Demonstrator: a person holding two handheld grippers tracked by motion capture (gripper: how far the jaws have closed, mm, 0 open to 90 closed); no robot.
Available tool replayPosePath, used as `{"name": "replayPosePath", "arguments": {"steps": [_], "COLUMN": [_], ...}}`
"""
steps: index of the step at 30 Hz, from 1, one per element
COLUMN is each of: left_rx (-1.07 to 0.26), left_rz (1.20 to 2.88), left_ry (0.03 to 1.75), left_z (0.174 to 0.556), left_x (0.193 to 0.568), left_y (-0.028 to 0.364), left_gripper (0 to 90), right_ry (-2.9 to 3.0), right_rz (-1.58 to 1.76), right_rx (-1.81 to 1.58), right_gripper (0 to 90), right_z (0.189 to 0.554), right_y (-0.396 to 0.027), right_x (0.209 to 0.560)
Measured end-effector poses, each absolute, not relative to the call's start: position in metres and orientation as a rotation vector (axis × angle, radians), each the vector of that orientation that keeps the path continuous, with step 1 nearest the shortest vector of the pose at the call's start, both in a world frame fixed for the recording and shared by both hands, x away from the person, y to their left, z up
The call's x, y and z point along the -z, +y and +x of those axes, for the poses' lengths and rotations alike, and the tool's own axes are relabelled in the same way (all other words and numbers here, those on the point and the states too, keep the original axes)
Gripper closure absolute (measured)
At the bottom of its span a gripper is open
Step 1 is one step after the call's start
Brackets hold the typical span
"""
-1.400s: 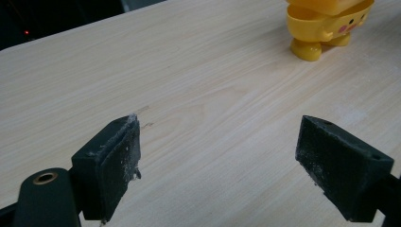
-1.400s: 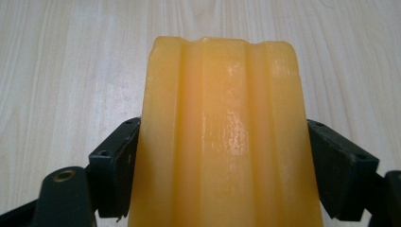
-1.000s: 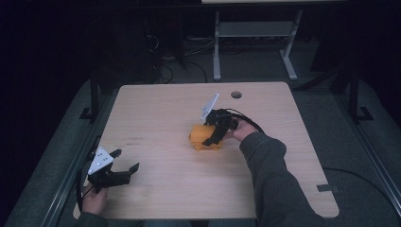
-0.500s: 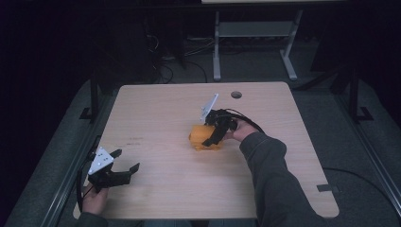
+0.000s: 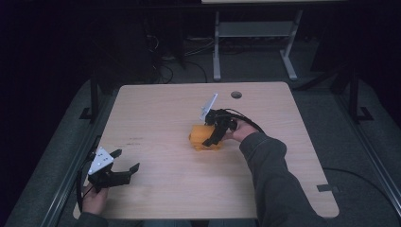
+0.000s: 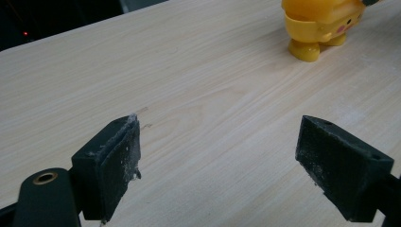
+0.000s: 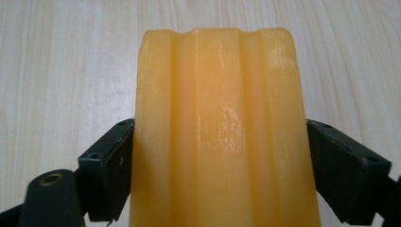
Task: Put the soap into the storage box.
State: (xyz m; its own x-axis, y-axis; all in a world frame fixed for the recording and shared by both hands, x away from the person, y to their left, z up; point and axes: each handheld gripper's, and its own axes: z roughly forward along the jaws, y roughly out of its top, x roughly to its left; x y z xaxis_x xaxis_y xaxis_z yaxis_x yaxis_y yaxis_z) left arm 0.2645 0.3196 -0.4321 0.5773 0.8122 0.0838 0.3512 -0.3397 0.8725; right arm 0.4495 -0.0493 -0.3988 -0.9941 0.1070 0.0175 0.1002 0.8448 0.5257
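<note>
Pale wood-grain table (image 5: 156,113) with one object on it: a glossy yellow-orange moulded plastic toy (image 5: 202,138), blocky in outline, lying near the table's middle, slightly toward the person's right. In the left gripper view the toy (image 6: 319,26) shows a rounded foot and a small pink cheek mark, so it appears to be a cartoon figure; its upper part is cut off by the frame edge.

The right gripper (image 5: 213,137) sits directly over the toy. In the right gripper view its two black jaws stand against the toy's (image 7: 222,137) opposite flanks, clamped on it, with no gap visible on either side. The ribbed long axis of the toy runs straight away from this gripper, along the jaws' own line, so the grip is across the narrow width. Whether the toy is resting on the table or lifted slightly off it cannot be told.

The left gripper (image 5: 124,171) rests at the near left corner of the table, well apart from the toy. Its jaws are spread wide with nothing between them, bare tabletop showing in the gap (image 6: 217,161). From it the toy lies ahead and to the right.

Judgement: the right hand (image 5: 241,132) is much the nearer and already has hold; any coming move of the toy falls to it, while the left would need a long reach across the table.
</note>
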Motion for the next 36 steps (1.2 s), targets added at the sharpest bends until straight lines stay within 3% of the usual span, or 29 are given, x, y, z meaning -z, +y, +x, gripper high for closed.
{"name": "replayPosePath", "arguments": {"steps": [36], "left_rx": [-0.657], "left_rz": [1.937], "left_ry": [0.931], "left_z": [0.265], "left_x": [0.433], "left_y": [0.317], "left_gripper": [14.2], "right_ry": [2.939], "right_rz": [0.261], "right_rx": [-0.942], "right_gripper": [14.6], "right_z": [0.438], "right_y": [-0.079], "right_x": [0.375]}}
